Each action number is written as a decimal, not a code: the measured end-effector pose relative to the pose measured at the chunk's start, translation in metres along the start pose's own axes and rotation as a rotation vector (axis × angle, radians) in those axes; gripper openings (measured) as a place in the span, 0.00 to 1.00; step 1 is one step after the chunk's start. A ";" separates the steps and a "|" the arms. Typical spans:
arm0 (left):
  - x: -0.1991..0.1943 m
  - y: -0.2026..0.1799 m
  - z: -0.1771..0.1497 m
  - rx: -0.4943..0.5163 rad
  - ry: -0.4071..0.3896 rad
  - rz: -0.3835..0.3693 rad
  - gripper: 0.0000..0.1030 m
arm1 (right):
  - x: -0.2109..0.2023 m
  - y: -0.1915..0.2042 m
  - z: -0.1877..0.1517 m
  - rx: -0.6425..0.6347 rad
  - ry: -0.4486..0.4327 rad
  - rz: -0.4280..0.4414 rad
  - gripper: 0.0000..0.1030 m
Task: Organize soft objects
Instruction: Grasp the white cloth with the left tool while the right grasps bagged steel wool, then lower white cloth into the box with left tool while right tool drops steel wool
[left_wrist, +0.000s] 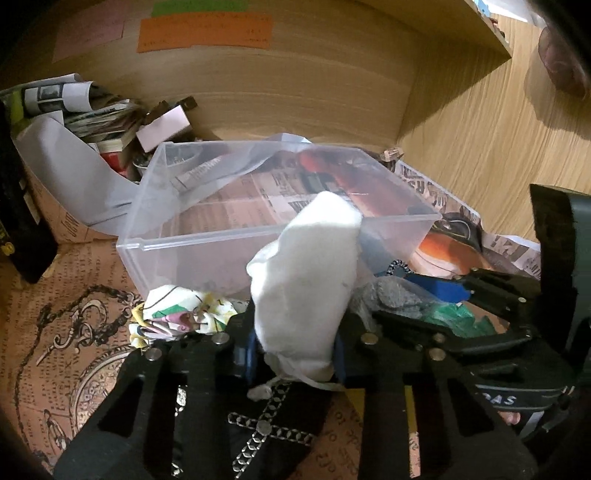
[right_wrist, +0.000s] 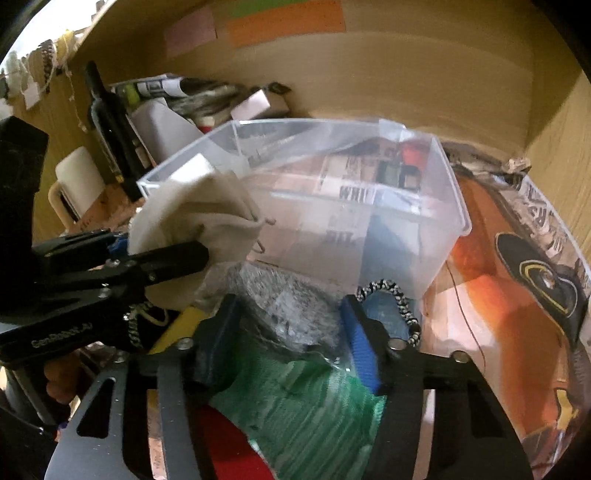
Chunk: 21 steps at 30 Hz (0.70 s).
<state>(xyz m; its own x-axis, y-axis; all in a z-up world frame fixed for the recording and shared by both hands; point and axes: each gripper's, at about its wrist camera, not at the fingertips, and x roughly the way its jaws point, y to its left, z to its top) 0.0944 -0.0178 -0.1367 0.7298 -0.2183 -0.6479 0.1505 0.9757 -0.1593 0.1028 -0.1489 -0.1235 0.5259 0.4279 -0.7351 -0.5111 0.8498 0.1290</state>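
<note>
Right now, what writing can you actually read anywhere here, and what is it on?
"GenRobot.AI": side of the left gripper, jaws clamping a white cloth.
Newspaper sheet: big headline letters, cut off, unreadable.
Orange note on the wall: handwriting too blurred to read.

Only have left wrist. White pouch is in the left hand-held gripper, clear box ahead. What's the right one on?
Observer: The right hand-held gripper straddles a bagged grey-and-green cloth, one blue pad on each side. I can't tell whether it's clamped.
Operator: Anything under that bag?
Observer: Something red shows beneath its left edge.
Operator: Is the pouch over the box yet?
Observer: From the right wrist, the white pouch overlaps the left corner of the clear box. It looks to be outside the wall, not inside.
</note>
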 end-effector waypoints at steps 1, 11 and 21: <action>0.000 0.000 0.000 0.001 -0.004 0.001 0.29 | 0.000 -0.001 -0.001 0.009 0.000 0.006 0.45; -0.021 -0.006 0.004 0.015 -0.082 0.005 0.25 | -0.012 -0.006 -0.002 0.039 -0.041 0.015 0.30; -0.059 -0.004 0.021 -0.007 -0.189 -0.022 0.25 | -0.059 0.002 0.001 0.010 -0.175 -0.001 0.29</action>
<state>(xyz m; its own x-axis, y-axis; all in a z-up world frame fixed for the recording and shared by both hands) 0.0646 -0.0079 -0.0818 0.8386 -0.2317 -0.4930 0.1637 0.9704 -0.1777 0.0713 -0.1719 -0.0787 0.6374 0.4732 -0.6081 -0.5040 0.8530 0.1354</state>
